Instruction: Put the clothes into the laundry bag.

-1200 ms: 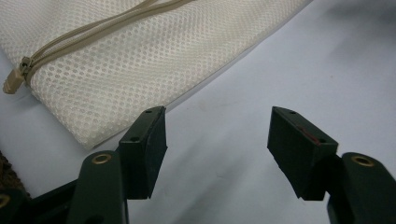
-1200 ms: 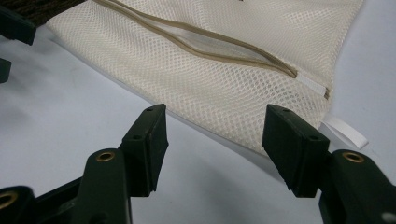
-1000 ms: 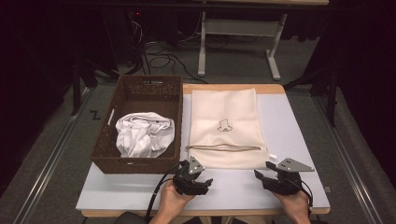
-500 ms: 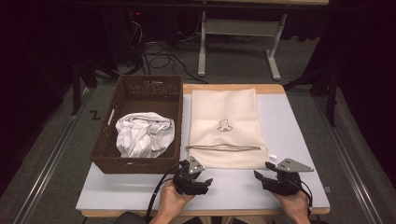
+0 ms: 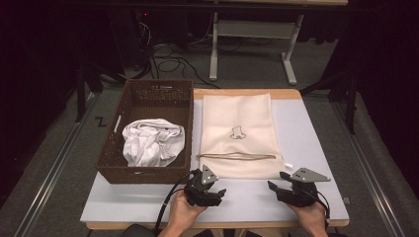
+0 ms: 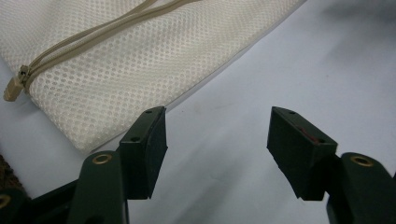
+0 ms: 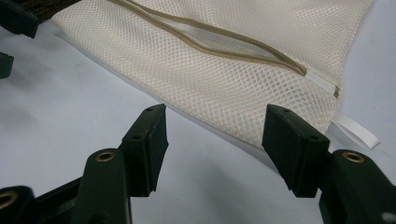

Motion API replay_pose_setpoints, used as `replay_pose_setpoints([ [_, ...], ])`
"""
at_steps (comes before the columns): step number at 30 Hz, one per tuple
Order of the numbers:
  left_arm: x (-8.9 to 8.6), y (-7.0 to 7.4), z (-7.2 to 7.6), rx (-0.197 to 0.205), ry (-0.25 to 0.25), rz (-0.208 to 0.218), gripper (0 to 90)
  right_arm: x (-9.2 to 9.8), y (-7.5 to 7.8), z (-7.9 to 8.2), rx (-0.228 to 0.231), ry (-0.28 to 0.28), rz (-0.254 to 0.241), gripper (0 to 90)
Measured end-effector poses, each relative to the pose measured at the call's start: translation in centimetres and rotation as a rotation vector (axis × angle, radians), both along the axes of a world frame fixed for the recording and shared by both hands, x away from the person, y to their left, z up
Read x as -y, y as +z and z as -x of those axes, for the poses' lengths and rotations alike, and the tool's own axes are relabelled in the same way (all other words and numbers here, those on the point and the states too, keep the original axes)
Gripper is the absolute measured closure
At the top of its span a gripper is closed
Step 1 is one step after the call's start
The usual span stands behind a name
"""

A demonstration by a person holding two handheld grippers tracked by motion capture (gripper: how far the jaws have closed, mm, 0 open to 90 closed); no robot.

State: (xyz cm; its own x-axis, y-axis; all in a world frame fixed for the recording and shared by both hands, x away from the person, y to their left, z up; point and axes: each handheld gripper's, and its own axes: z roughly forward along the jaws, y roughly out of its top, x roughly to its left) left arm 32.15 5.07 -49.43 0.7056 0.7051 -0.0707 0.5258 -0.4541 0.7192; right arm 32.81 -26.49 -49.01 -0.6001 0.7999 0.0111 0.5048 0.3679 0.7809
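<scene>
The mesh bag (image 5: 239, 136) lies flat mid-table, zipper (image 5: 237, 156) partly open at its 6 o'clock end, likely ready for filling. White cloth (image 5: 150, 142) waits in the basket (image 5: 111, 170) at 9 o'clock. Left gripper (image 5: 204, 189) and right gripper (image 5: 291, 187) rest near the bag, jaws wide, holding nothing.

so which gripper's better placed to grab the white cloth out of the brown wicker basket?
Left. The left gripper sits just off the brown wicker basket, which holds the crumpled white cloth. The right gripper is beyond the cream mesh zip bag, farther away. Both have open, empty jaws.
</scene>
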Motion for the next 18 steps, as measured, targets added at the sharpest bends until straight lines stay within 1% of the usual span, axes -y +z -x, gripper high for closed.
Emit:
replay_pose_setpoints([
  [5, 0.3, 0.4, -0.1, 0.009, -0.009, -0.022, 37.3, 0.0, 0.0, 0.0, 0.001, 0.002, 0.000, 40.8],
  [9, 0.6, 0.8, -0.3, 0.020, -0.014, -0.032, 37.3, -0.1, 0.0, 0.1, -0.001, 0.003, 0.002, 40.8],
  [18, 1.6, 0.8, -1.3, 0.015, -0.015, -0.051, 37.4, -0.1, 0.0, 0.1, -0.002, 0.006, 0.007, 40.8],
])
